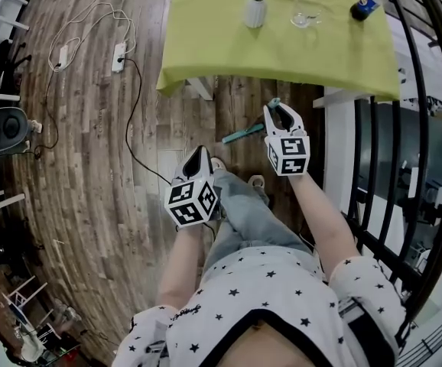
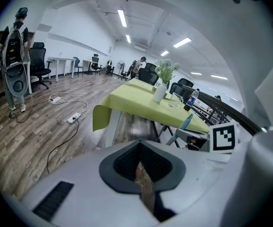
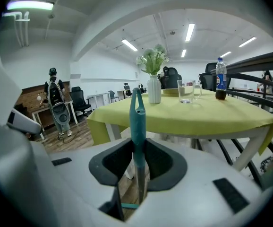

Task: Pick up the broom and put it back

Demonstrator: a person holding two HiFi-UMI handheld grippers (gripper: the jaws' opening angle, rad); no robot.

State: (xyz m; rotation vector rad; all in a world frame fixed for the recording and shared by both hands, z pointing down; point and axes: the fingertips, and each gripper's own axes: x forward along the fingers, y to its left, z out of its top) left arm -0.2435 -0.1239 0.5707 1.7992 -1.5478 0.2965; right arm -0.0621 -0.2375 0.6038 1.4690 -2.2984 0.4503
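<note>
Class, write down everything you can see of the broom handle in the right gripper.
The broom handle is a slim teal rod, plastic by its look, with a forked tip and a hanging slot; lower down it becomes a greyish shaft. It stands almost upright between the right gripper's pads, which clamp it. The head view shows a teal stretch slanting above the wooden floor. No brush head is visible.

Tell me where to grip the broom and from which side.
Grip the broom on its slim teal handle just below the looped end, coming from the person's side with jaws flanking the shaft, as the right tool does now. The shaft is narrow and straight, so it seats squarely.
</note>
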